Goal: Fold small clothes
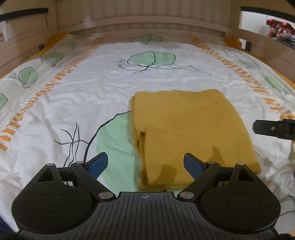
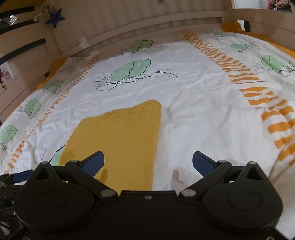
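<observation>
A mustard-yellow garment (image 1: 188, 133) lies folded into a thick rectangle on the bed cover; it also shows in the right wrist view (image 2: 119, 136). My left gripper (image 1: 145, 163) is open and empty, hovering just above the garment's near left corner. My right gripper (image 2: 148, 162) is open and empty above the garment's near right edge. A black part of the right gripper (image 1: 274, 128) shows at the right edge of the left wrist view. A blue finger of the left gripper (image 2: 22, 175) shows at the left edge of the right wrist view.
The bed cover (image 1: 92, 96) is white with green leaves and orange stripes, and wrinkled. A wooden bed frame (image 1: 147, 24) rims the far and side edges. A dark blue star (image 2: 55, 17) hangs at the far left. Colourful clothes (image 1: 280, 31) lie beyond the right rail.
</observation>
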Demonstrator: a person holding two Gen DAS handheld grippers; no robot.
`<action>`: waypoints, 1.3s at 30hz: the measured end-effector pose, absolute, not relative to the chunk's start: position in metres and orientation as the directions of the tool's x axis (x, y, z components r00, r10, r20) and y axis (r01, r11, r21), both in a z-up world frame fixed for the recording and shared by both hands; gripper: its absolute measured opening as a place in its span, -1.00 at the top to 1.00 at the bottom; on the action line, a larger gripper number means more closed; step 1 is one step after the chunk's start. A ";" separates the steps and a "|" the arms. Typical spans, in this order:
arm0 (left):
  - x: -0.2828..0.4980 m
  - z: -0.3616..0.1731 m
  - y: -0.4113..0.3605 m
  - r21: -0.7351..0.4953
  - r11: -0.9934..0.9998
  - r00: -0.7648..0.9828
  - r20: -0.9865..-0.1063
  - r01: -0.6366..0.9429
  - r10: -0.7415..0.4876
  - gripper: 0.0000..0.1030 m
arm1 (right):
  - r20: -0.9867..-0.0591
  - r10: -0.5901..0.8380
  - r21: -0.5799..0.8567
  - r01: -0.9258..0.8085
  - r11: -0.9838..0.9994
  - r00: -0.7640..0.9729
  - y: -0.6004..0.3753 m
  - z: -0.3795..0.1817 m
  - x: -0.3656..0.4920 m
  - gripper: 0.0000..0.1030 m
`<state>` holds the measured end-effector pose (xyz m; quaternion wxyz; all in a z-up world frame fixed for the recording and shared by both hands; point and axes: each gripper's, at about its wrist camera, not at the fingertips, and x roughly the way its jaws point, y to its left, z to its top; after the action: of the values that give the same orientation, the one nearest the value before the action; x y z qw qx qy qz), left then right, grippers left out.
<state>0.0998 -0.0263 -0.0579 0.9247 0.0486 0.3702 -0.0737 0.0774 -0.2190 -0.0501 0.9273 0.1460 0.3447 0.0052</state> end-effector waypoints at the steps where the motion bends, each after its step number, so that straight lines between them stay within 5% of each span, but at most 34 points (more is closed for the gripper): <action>1: 0.096 -0.057 -0.029 0.046 0.984 0.719 -0.689 0.173 -0.094 -0.73 | -0.635 0.106 0.264 0.086 0.961 0.765 -0.216 -0.049 0.073 -0.99; 14: 0.070 -0.052 -0.038 0.092 0.991 0.713 -0.701 0.101 -0.008 -0.72 | -0.608 0.047 0.160 0.065 0.985 0.792 -0.190 -0.042 0.033 -0.99; 39: 0.069 -0.060 -0.032 0.013 0.995 0.665 -0.745 0.098 -0.056 -0.72 | -0.617 0.030 0.116 0.053 0.992 0.787 -0.184 -0.044 0.030 -0.99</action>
<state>0.0694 -0.0321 -0.0598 0.9120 0.0258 0.4073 -0.0422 0.0296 -0.1843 -0.0442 0.9430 0.0636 0.3266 -0.0062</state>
